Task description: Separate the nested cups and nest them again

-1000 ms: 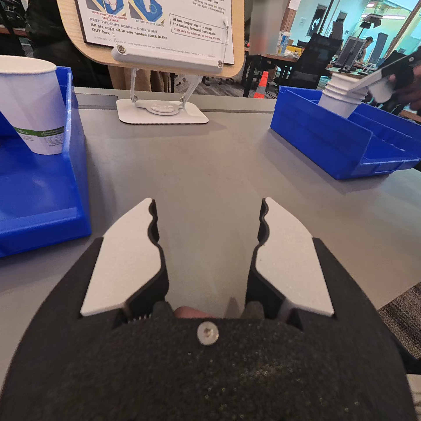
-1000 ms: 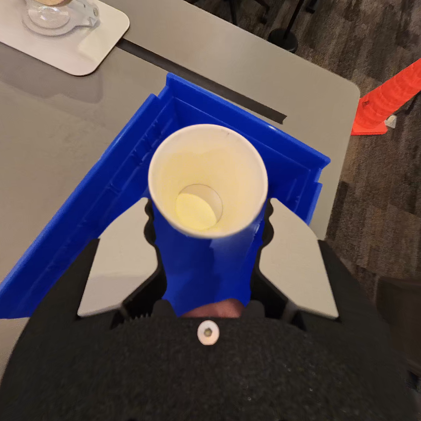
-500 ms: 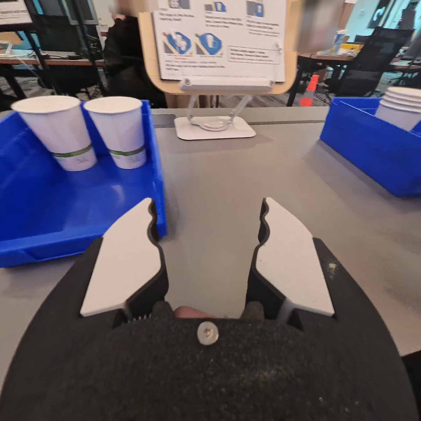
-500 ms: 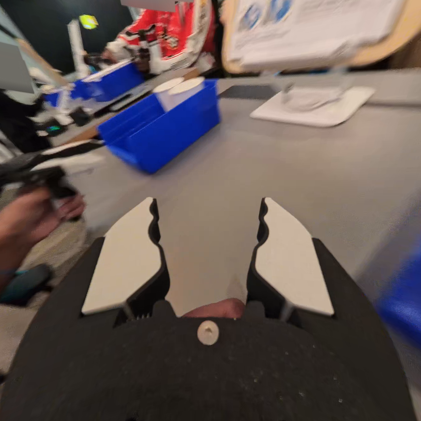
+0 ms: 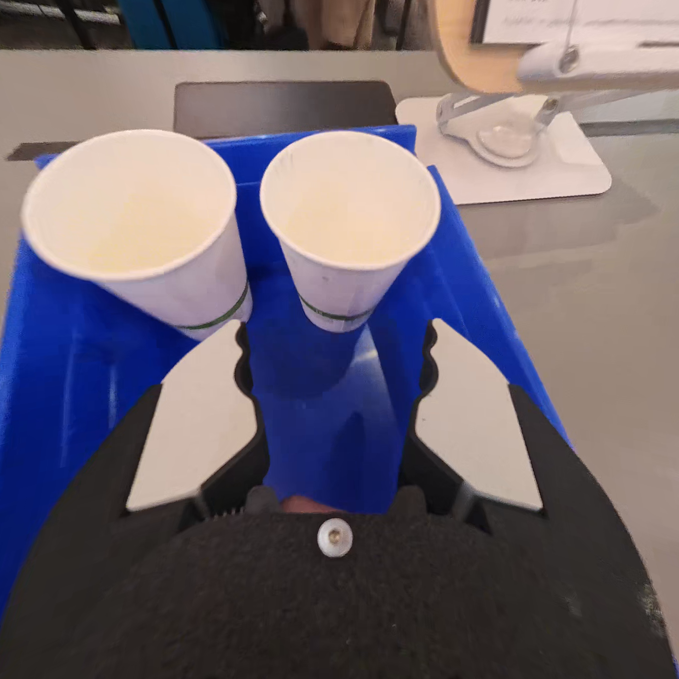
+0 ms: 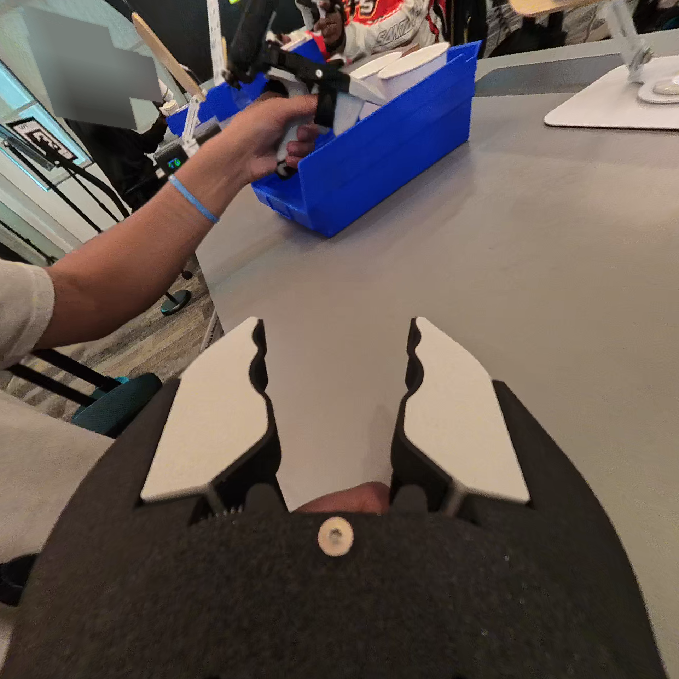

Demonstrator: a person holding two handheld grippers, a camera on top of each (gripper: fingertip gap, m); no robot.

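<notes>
The left gripper hangs over the blue bin with its jaws spread wide and nothing between them. Just ahead of its fingertips two white paper cups stand upright side by side, close to the bin's far wall, with a narrow gap between them. The right gripper is also wide apart and empty, low above the bare grey table. The person's left hand reaches with a stretched forearm into the bin's open end.

The left gripper hung wide open over the blue bin, just behind two upright white paper cups.
</notes>
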